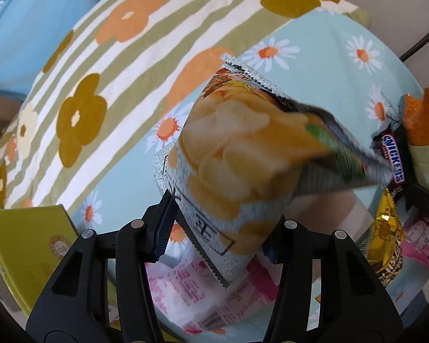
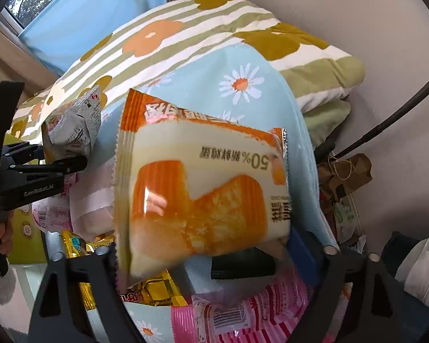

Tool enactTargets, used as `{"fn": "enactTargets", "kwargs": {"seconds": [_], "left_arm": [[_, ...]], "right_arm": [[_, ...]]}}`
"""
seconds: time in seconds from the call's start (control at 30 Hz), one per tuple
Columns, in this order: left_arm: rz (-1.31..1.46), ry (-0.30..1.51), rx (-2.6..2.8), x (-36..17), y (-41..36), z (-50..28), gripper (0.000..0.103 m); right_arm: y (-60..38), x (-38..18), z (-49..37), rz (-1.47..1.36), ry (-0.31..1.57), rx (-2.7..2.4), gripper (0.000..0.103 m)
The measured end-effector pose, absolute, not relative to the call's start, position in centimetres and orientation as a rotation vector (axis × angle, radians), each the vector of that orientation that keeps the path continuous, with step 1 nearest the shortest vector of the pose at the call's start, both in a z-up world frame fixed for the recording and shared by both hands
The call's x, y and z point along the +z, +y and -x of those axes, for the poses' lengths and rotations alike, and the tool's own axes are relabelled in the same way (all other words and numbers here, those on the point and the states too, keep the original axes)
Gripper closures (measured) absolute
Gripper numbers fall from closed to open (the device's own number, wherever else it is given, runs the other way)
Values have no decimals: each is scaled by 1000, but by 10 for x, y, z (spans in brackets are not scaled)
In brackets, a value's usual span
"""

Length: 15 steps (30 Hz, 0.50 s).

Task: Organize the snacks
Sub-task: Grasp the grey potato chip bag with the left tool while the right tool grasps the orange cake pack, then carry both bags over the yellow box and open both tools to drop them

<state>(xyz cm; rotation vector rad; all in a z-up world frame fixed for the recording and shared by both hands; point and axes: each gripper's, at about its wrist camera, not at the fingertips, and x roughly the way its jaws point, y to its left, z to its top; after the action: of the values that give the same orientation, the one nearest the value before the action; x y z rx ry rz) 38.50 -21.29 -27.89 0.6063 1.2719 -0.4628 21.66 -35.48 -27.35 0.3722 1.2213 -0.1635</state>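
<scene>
We see the left gripper [image 1: 214, 245] with its jaws closed on a chip bag [image 1: 243, 154], a silver packet printed with yellow crisps; its lower end sits between the pads and the rest tilts up and to the right, blurred at the far corner. From the right wrist view the same chip bag [image 2: 74, 131] shows at the left, held above the pile by the left gripper [image 2: 80, 160], with a person's hand [image 2: 3, 234] on the handle at the far left edge.

The right gripper [image 2: 214, 257] has a cake packet [image 2: 203, 188], orange and white with a picture of a sponge cake, between its jaws. The jaws stand fairly wide, and the packet's lower edge lies between them; we cannot tell whether the pads press on it. In the left wrist view an orange corner of that cake packet [image 1: 420, 120] shows at the right edge.

Beneath both grippers lies a heap of snacks on a light blue daisy-print bed sheet [image 1: 314, 57]: pink packets [image 2: 243, 314], gold-wrapped bars [image 1: 386, 240] and a Snickers bar [image 1: 391, 157]. A yellow-green box [image 1: 25, 245] sits at the near left. A striped quilt with orange and mustard flowers [image 1: 100, 71] lies folded at the far side.
</scene>
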Motion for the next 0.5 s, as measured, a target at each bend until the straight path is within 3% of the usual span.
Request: {"fn": "enactTargets", "kwargs": {"seconds": [0.1, 0.5], "left_arm": [[-583, 1257, -458, -268, -211, -382, 57], [-470, 1181, -443, -225, -199, -365, 59]], "right_arm": [[-356, -271, -213, -369, 1207, -158, 33], [-356, -246, -201, -352, 1132, -105, 36]]}}
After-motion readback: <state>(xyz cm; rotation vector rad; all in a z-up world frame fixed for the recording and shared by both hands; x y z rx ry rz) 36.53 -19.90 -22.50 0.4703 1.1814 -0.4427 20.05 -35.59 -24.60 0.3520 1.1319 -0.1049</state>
